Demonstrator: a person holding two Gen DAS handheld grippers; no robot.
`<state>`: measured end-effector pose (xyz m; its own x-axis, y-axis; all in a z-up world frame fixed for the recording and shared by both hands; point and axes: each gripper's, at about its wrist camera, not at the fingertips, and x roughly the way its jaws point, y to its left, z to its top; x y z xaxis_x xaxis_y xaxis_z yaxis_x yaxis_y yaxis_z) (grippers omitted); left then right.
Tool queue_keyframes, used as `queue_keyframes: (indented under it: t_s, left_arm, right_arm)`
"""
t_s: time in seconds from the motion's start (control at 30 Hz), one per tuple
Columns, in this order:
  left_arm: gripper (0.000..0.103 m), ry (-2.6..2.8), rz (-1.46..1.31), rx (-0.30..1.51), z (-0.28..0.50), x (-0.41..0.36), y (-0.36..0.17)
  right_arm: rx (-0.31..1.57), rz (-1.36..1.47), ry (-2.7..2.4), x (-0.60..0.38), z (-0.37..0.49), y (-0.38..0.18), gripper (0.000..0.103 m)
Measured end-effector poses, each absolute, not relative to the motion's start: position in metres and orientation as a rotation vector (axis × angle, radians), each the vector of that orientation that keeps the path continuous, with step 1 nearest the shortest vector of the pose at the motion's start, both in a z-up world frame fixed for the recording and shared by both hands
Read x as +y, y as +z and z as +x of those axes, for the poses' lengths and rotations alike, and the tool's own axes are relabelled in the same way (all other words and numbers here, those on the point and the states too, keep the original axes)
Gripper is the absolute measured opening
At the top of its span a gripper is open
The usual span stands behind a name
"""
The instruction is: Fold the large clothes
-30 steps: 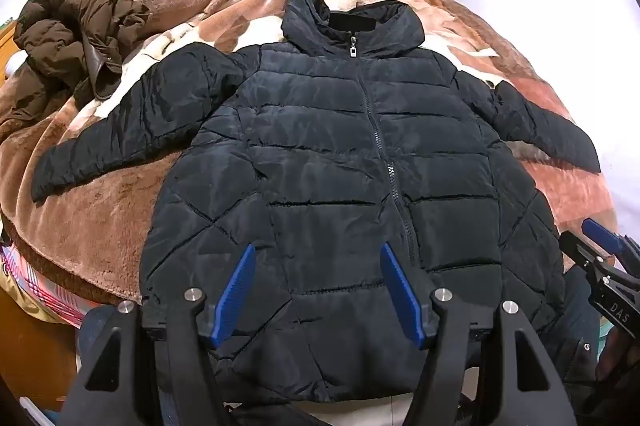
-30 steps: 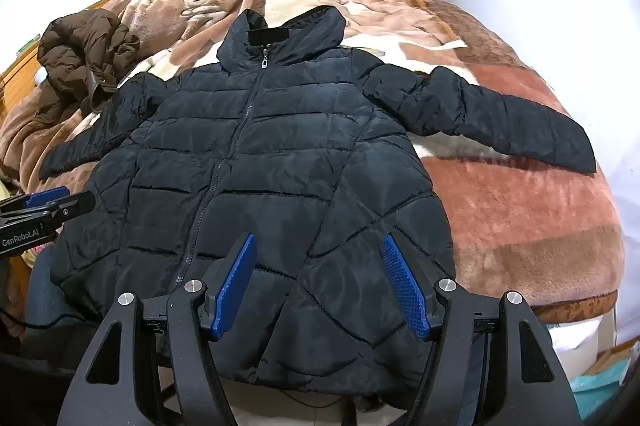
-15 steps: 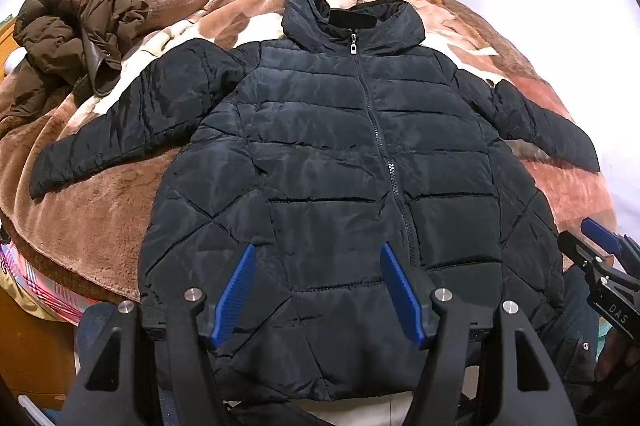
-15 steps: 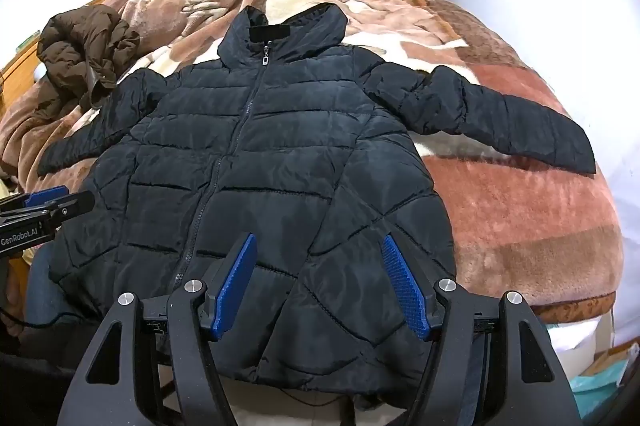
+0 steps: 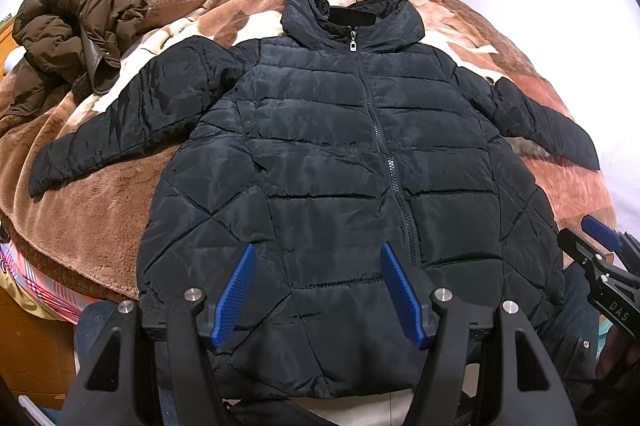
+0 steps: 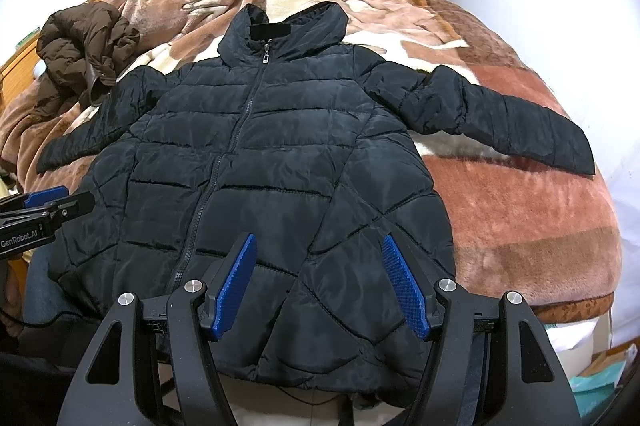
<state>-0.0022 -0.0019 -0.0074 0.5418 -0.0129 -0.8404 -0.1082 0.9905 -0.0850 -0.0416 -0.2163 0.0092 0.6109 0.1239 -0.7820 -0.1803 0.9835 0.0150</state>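
The black puffer jacket (image 5: 340,162) is spread front-up, zipped, on the blanket (image 5: 100,194). Both the left gripper (image 5: 318,290) and the right gripper (image 6: 320,286) are held wide open, empty. Its shell is judged bulky, soft and slippery (springy too); a sleeve cuff (image 6: 568,150) is best pinched.

Black forked frames on left gripper (image 5: 316,290) and right gripper (image 6: 318,286), blue ribbed pads (image 5: 234,296) inside jaws, silver screws behind. "GenRobot.AI" and "DAS" lettering on gripper sides.
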Motion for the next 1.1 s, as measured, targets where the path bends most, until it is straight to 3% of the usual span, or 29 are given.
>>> queue_keyframes:
  t_s: [1.1]
  left_arm:
    - [0.067,0.05,-0.142,1.007,-0.0036,-0.0024,-0.011]
  right_arm:
    - [0.901,-0.074,0.173,-0.2148,-0.0409,0.0077,0.066]
